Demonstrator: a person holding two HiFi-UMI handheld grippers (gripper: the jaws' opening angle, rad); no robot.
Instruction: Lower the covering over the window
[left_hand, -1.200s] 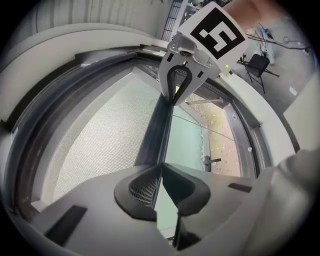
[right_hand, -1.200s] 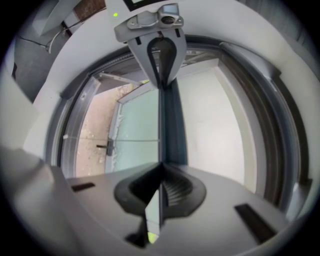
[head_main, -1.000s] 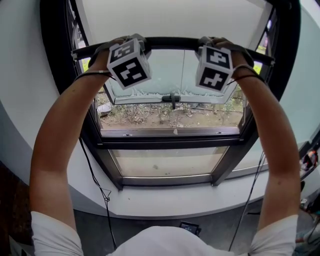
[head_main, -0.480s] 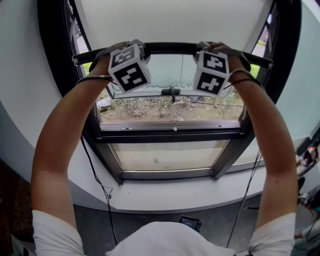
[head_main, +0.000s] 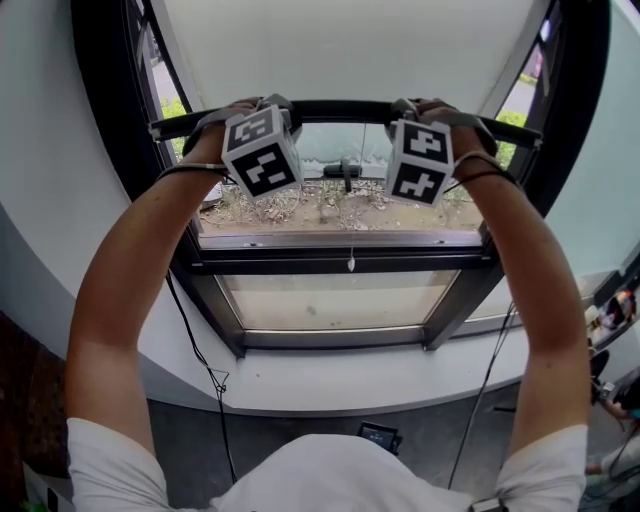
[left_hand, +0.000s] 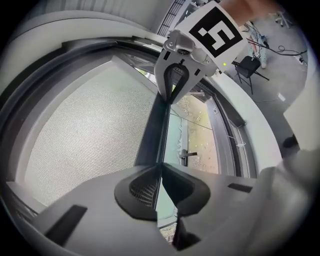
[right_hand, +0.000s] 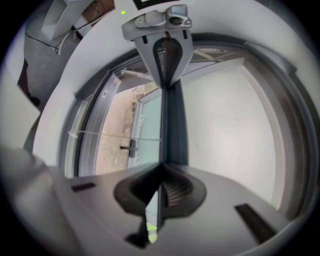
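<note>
both tongs have come down together over the last second, taking the blind's dark bottom bar (head_main: 340, 110) with them: it hung well above the window handle (head_main: 346, 172) and now sits just over it, with more of the pale blind (head_main: 350, 50) showing above. the left tongs (left_hand: 159, 172) and right tongs (right_hand: 161, 172) are each squeezed almost fully closed on that thin bar, one near each end, and it runs straight from one pair to the other. the covering looks roughly halfway down. the window frame (head_main: 340, 262) and the lower pane are still uncovered, so more steady, even pulling seems needed. no containers are in view.
</note>
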